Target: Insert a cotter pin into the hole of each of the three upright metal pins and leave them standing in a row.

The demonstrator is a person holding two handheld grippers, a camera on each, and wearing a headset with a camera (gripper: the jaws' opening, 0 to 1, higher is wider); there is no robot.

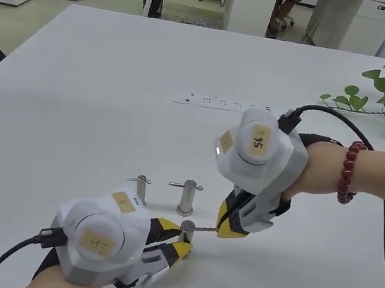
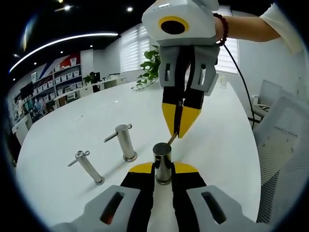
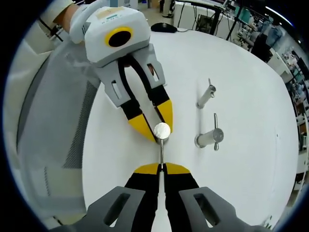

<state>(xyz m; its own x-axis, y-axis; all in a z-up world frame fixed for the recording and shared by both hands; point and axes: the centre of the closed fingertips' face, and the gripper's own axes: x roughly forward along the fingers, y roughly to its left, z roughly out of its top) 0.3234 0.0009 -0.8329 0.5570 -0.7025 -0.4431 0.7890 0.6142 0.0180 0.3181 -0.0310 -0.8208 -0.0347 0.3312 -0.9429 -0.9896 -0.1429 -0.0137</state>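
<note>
The left gripper [image 2: 162, 170] squeezes a short, shiny metal pin [image 2: 162, 153] tight between its jaws. The right gripper [image 3: 161, 168] pinches a thin cotter pin [image 3: 161, 153] — its tip maybe touching that pin.

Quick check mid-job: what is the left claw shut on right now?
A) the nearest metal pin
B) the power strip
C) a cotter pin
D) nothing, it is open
A: in the left gripper view the left claw grips the metal pin low on its shaft, while the right claw holds the cotter pin.
</note>
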